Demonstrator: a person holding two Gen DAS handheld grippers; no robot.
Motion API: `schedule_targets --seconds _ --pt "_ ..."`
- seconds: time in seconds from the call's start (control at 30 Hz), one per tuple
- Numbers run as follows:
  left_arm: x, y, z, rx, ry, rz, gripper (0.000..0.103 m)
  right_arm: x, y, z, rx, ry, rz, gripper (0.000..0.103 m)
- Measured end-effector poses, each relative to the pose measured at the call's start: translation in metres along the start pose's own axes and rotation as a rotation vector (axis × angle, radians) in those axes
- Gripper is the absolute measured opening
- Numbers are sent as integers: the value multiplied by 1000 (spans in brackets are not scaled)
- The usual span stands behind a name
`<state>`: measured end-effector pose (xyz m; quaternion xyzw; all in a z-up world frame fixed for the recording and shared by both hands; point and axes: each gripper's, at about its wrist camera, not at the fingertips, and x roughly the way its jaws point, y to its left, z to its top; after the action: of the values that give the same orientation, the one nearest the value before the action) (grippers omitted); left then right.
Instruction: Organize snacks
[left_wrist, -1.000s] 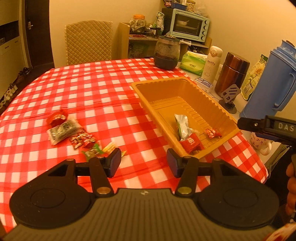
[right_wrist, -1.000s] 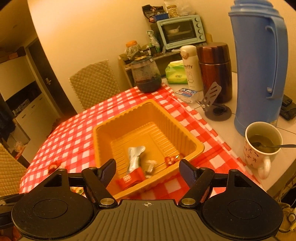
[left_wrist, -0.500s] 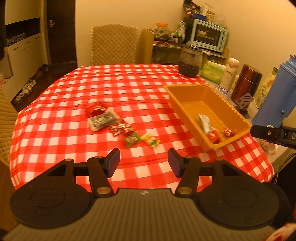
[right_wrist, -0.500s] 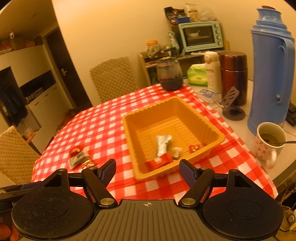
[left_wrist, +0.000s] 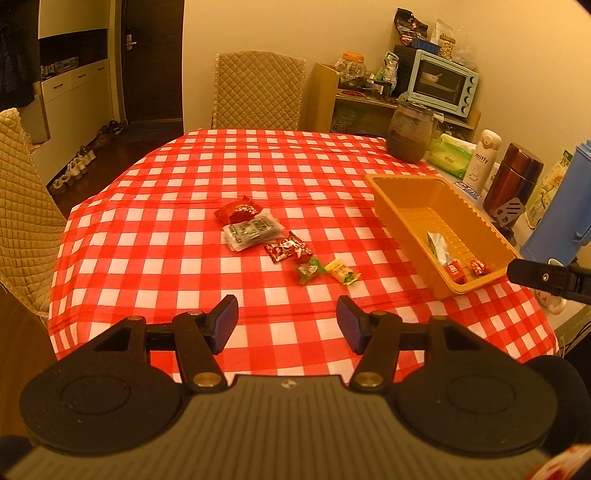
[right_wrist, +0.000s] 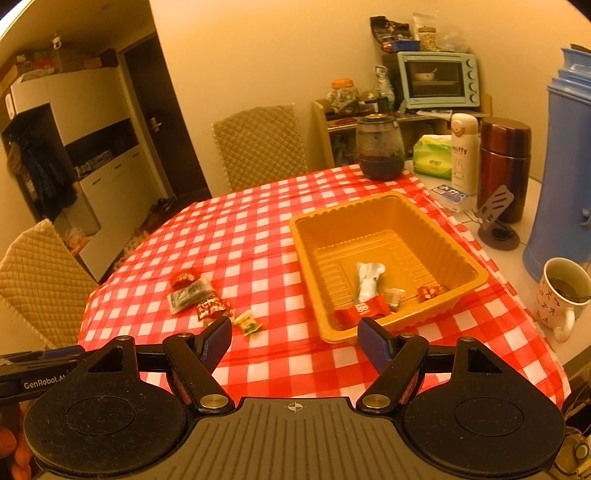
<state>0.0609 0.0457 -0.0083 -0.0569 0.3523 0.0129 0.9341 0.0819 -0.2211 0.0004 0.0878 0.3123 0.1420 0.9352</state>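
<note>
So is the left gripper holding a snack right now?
No, the left gripper is open and empty, and the loose snacks lie on the checked tablecloth ahead of it.

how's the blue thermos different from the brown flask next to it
The blue thermos is matte plastic with a side handle; the brown flask is glossy metal with no handle in view. The blue thermos stands much taller than the brown flask. The blue thermos sits nearer the mug, the brown flask nearer the white bottle. Both stand upright on the bare counter beyond the checked cloth.
</note>
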Motion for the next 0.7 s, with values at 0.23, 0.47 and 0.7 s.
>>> schedule_targets --seconds 0.23,0.47,0.7 --pt "0 11 -1 -13 3 6 56 7 13 -3 -34 14 6 75" --pt "14 18 -1 -9 23 5 56 23 21 -5 -57 30 9 75" --pt "40 28 5 14 57 4 56 54 34 -8 -95 48 24 74"
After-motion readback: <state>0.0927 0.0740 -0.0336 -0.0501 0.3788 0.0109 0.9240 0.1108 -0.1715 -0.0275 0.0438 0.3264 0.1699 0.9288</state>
